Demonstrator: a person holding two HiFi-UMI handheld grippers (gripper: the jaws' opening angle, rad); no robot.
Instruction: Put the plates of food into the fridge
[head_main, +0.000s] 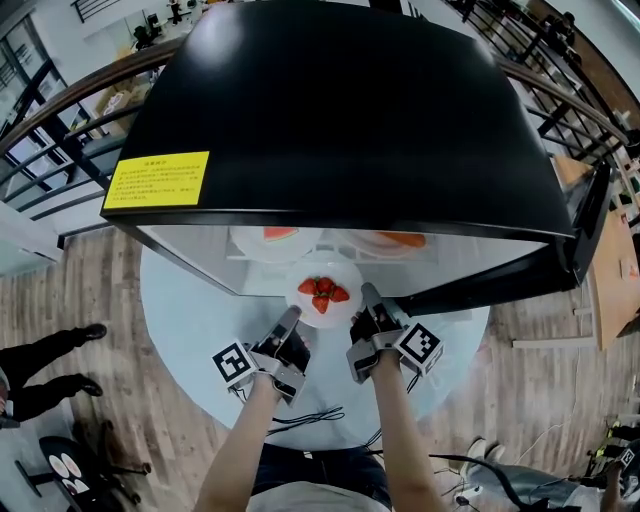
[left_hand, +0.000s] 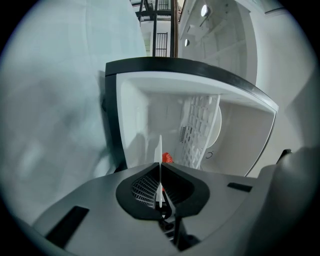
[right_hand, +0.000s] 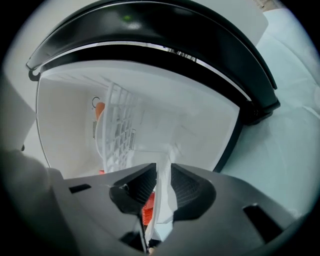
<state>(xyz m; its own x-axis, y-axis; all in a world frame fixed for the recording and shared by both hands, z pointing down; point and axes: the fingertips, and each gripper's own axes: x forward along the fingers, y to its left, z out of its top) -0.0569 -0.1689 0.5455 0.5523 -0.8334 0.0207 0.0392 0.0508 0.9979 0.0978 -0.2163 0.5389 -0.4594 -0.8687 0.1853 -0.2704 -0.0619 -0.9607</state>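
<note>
A white plate of strawberries (head_main: 323, 290) hangs at the open mouth of the black-cased fridge (head_main: 340, 110), held from both sides. My left gripper (head_main: 295, 317) is shut on its left rim; that rim shows edge-on as a thin white line (left_hand: 160, 165) between the pads. My right gripper (head_main: 367, 301) is shut on the right rim (right_hand: 162, 195), with red strawberry beside it. Deeper inside the fridge lie a plate with a watermelon slice (head_main: 275, 238) and a plate of orange food (head_main: 395, 241). A white wire shelf (right_hand: 117, 127) shows in the right gripper view.
The fridge stands on a round pale-blue table (head_main: 190, 330), its door (head_main: 590, 215) swung open at the right. A person's legs (head_main: 45, 370) are on the wooden floor at the left. Railings run behind the fridge.
</note>
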